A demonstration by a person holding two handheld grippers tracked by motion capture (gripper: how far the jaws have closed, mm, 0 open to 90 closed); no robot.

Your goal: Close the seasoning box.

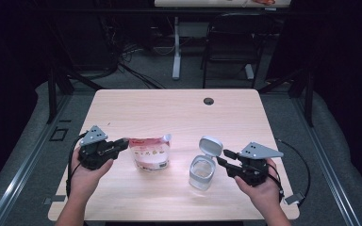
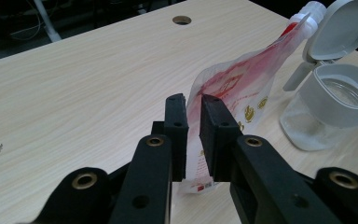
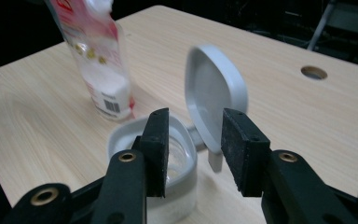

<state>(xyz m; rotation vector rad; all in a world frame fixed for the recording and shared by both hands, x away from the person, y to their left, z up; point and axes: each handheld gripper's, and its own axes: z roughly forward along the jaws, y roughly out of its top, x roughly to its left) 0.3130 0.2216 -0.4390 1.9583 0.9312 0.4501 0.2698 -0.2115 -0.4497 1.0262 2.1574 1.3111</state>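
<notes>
Jaws pinch pouch, jar waits open

Your left gripper [image 2: 193, 133] clamps the red pouch's [image 2: 242, 88] edge on the desk [image 2: 84, 79]; your right gripper [image 3: 193, 149] hovers with jaws apart above the flip-lid jar [image 3: 168, 154]

- Desk [image 1: 179, 113]: pale wood-grain top, smooth, matt.
- Pouch [image 2: 242, 88] at the left tool [image 2: 193, 135] tips: glossy, thin plastic film, red and white print, creased.
- Jar [image 3: 168, 158] beneath the right tool [image 3: 193, 149]: clear glossy body, matt grey plastic collar and lid [image 3: 214, 98].
- Tool jaws: black matt plastic, rough-faced pads, brass-coloured rivets.
</notes>
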